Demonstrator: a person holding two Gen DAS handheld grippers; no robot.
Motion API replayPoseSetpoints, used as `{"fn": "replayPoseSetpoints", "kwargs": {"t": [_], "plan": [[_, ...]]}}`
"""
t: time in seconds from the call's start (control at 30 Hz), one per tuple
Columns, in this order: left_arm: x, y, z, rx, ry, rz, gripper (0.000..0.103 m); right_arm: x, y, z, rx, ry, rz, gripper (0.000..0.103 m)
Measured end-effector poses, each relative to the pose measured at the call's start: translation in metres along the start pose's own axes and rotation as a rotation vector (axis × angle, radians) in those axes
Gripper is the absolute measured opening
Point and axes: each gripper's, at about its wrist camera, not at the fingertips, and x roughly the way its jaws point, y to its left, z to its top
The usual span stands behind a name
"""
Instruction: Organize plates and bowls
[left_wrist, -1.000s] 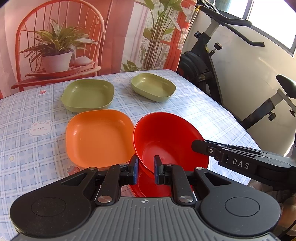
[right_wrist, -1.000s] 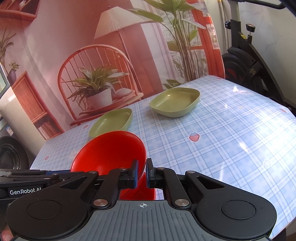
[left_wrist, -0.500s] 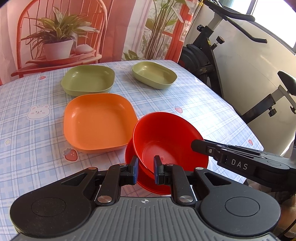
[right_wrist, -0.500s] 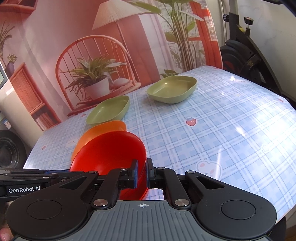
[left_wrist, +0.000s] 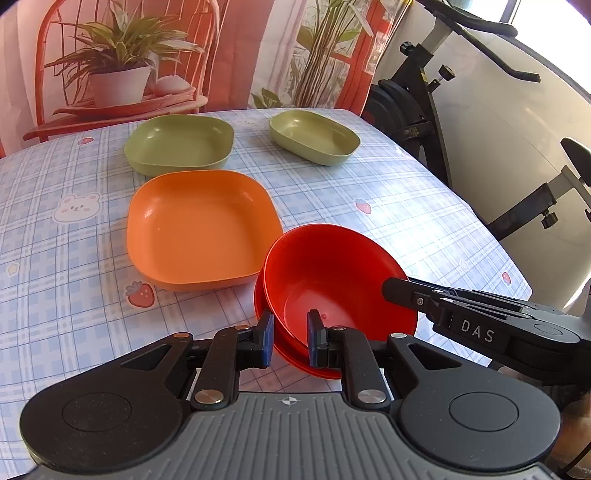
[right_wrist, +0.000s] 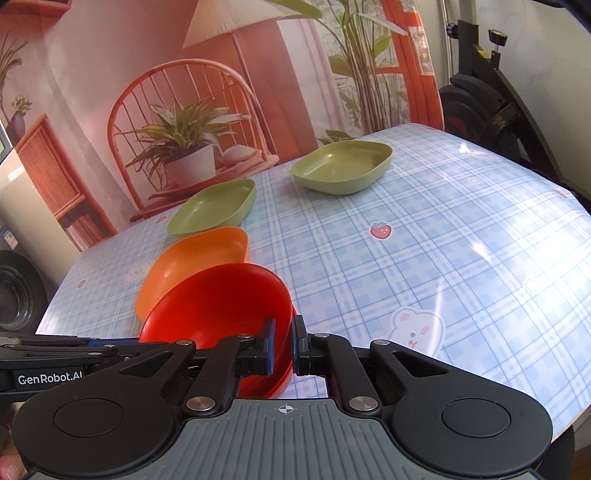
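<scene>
Bench (left_wrist: 406, 199): carrying every dish, stretching ahead of both grippers.
Orange plate (left_wrist: 199, 225): lying just ahead-left of left gripper, beside red bowl.
Green dishes (left_wrist: 181, 142), (left_wrist: 314, 136): sitting farther ahead.
Red bowl (left_wrist: 332, 273): tilting above a red plate (left_wrist: 295, 354); likely light, stiff, slick plastic; gripping thin rim best.
Left gripper (left_wrist: 290, 338): pinching near rim, slightly parted.
Right gripper (right_wrist: 282, 345): clamping opposite rim, nearly closed.
Views: left showing bowl's inside; right revealing strawberry and bunny prints.
</scene>
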Motion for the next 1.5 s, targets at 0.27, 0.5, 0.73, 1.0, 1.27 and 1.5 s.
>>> {"fn": "replayPoseSetpoints", "kwargs": {"t": [0.27, 0.5, 0.73, 1.0, 1.27, 1.5], "plan": [[0.001, 0.0, -0.002, -0.004, 0.001, -0.003, 0.019, 0.0, 0.0, 0.0, 0.0, 0.001, -0.001, 0.011], [0.003, 0.005, -0.002, -0.04, 0.005, 0.004, 0.031, 0.0, -0.004, 0.001, 0.013, -0.002, -0.004, 0.011], [-0.004, 0.015, 0.001, -0.088, -0.024, 0.014, 0.031, -0.005, -0.01, 0.003, 0.035, -0.022, -0.013, 0.011], [-0.015, 0.035, 0.005, -0.151, -0.064, 0.051, 0.031, -0.009, -0.021, 0.008, 0.068, -0.046, -0.032, 0.011], [-0.029, 0.05, 0.015, -0.167, -0.104, 0.091, 0.031, -0.009, -0.023, 0.01, 0.074, -0.05, -0.028, 0.011], [-0.057, 0.068, 0.041, -0.133, -0.176, 0.153, 0.031, -0.017, -0.032, 0.02, 0.088, -0.091, -0.046, 0.011]]}}
